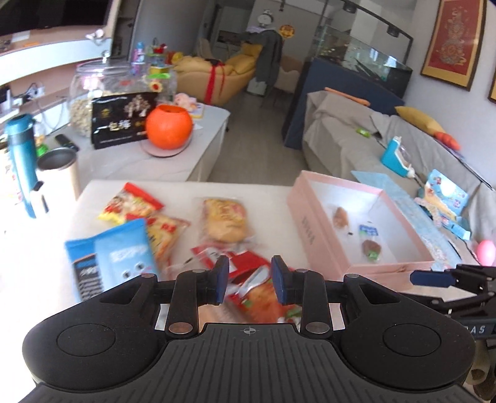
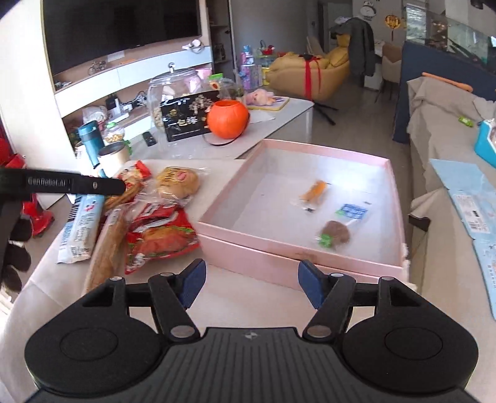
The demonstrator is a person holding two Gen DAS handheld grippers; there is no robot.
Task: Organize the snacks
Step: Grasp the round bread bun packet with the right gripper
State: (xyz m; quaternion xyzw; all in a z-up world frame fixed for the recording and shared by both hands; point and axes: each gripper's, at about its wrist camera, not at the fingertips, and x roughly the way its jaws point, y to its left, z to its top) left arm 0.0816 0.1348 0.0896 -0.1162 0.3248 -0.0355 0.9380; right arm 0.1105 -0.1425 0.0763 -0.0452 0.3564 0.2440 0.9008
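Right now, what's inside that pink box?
The pink box holds three small wrapped snacks: an orange one, a blue packet and a brown one. Its near wall hides a strip of the floor.

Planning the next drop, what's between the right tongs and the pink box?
Only bare tabletop, per the right wrist view: the right tongs stand open just before the pink box's near wall.

A home living room, plainly lived in — a large dark television (image 2: 121, 28) hangs above a curved wall shelf, and a yellow armchair (image 2: 307, 71) tied with a red ribbon stands farther back. A sofa (image 1: 365, 136) under a grey throw carries toys and a yellow cushion (image 1: 418, 119), a framed picture (image 1: 452, 43) hangs above it, and a glass aquarium (image 1: 365, 59) sits on a dark cabinet — with a low white table (image 1: 130, 161) holding a glass jar (image 1: 93, 90) and an orange pumpkin-shaped bucket (image 1: 169, 125).
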